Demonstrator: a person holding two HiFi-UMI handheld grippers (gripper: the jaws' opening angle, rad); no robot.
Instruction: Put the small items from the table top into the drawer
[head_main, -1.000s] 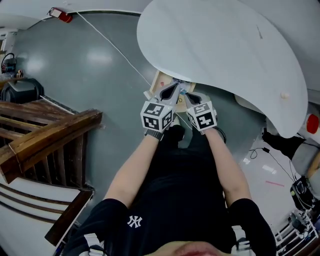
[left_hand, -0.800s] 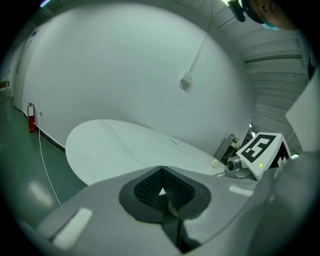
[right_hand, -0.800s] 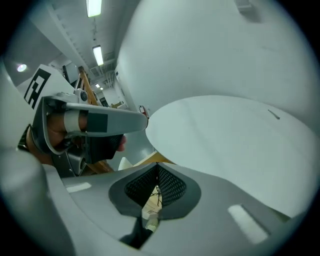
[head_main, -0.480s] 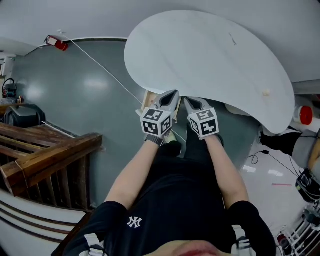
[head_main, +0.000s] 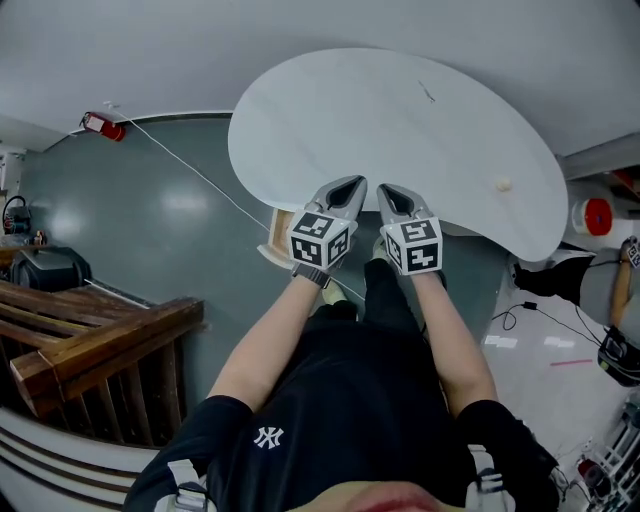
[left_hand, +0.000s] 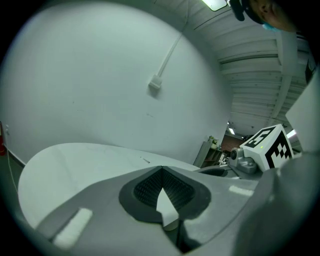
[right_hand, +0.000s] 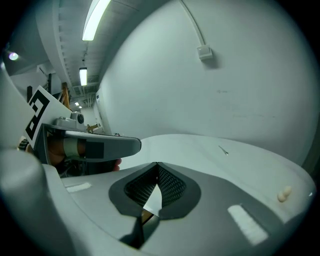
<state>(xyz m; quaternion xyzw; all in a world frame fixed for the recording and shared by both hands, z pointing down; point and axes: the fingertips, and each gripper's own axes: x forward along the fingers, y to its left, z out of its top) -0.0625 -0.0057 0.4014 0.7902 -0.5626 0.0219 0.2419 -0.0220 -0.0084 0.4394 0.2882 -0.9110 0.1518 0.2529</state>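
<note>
Our left claw (head_main: 350, 186) and right claw (head_main: 388, 192) hover side by side over the near edge of the white kidney-shaped worktop (head_main: 330, 110). Each has its jaws closed tip to tip, with nothing between them.

We judge the step in hand to be the reach for the first small item. To do it well, we should part the right claw's jaws before it arrives. We bring it in low and nearly flat to the worktop, then set one jaw on each side of the item. We close gently, since so small a piece could roll or squirt out toward the edge.

The small pale lump (head_main: 502, 184) lies well apart from the right claw, off to its right. It sits near the worktop's right end, just in from the edge. A thin dark sliver (head_main: 428, 95) lies ahead of the right claw, well apart and toward the far edge. What it is, we cannot tell.

The light wooden drawer (head_main: 272, 232) stands out below the near edge, just left of the left claw. Its inside is not visible to us.
</note>
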